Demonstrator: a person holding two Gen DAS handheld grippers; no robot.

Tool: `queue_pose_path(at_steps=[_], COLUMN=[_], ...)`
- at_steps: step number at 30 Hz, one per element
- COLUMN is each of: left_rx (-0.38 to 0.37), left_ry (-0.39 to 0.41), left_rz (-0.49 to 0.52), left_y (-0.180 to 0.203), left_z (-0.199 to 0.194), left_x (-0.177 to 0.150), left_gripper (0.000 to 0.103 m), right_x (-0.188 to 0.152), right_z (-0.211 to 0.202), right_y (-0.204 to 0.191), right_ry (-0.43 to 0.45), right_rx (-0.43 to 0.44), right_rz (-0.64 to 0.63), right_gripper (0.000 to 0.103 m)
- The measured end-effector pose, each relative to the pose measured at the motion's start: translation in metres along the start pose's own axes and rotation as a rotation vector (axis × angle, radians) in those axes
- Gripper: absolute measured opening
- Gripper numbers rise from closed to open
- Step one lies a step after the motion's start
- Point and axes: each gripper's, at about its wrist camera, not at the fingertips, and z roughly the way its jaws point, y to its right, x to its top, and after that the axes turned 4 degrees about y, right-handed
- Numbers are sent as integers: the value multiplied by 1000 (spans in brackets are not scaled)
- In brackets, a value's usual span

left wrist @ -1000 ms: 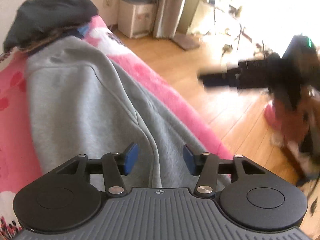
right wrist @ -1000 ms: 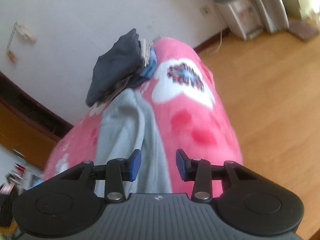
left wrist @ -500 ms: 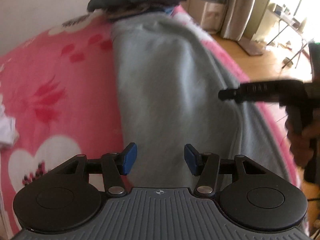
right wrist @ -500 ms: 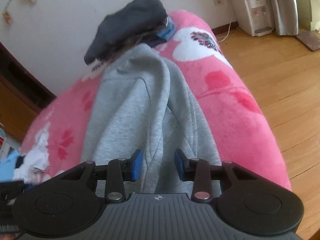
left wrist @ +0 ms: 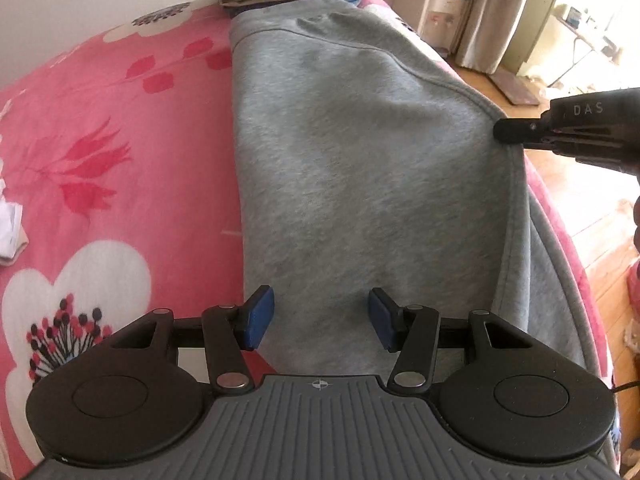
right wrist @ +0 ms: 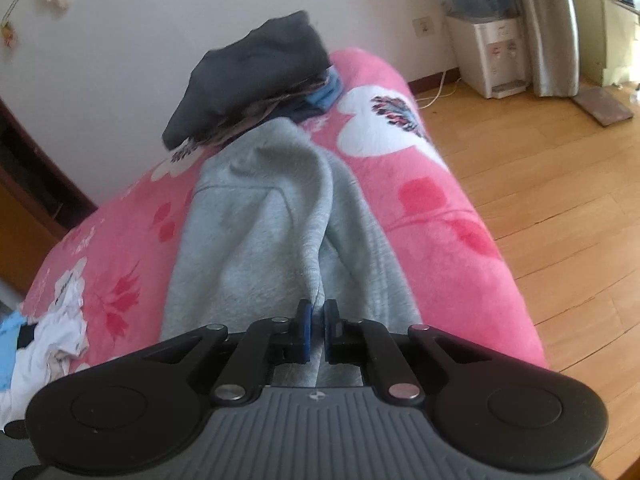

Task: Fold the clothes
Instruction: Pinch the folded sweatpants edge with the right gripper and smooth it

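Here my right gripper (right wrist: 315, 326) is clenched on a raised fold at the near edge of the grey sweatshirt (right wrist: 260, 240), its blue fingers (right wrist: 305, 330) pinching the cloth between them. From my left-hand camera the same gripper (left wrist: 505, 131) shows reaching in from the right, its dark tip at the sweatshirt's (left wrist: 352, 168) right edge, where the seam curves.

My left gripper (left wrist: 321, 318) hangs released just above the sweatshirt's near end, its blue fingers (left wrist: 258, 318) spread wide with nothing between them.

The sweatshirt lies lengthwise on the bed, over a pink blanket (left wrist: 112, 152) printed with white and red flowers. Its far end reaches a pile of dark clothes (right wrist: 256, 76) stacked by the white wall (right wrist: 160, 20). Crumpled white cloth (right wrist: 52, 344) sits on the blanket off to the left. Past the bed's right side is a wooden floor (right wrist: 560, 200), with a white water dispenser (right wrist: 490, 54) against the wall beside a grey curtain (right wrist: 552, 28).
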Motion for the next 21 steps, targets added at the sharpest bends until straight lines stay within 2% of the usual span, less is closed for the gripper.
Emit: queue_pose_path(at_steps=[6,11,14,17,18,19,21], left_rx=[4,9,18,25,27,28,31], left_ry=[13,-12,-9,-4,-1,3,11], left_rz=[35,49,54,51,44,38,24], left_y=[10,17,18,20,20,20,21], left_z=[12,22,24,26,26,26,26], left_x=[10,7,5,3,2,1,-2], left_gripper=[52,52,52,52,52,52,53], right_x=[12,0,-7,-3,1,5,16], right_z=[4,21,32,33,28,22,8], right_y=[16,31,40,41,40,40,34], right_ry=[29,-7,-29,-44,-47,-36,16], right_rx=[-26,-105,-107,-85,-76,-67,-67], right_rz=[65,50,52,34,28,25,-12], right_gripper=[6,6,6,9,14,21,24])
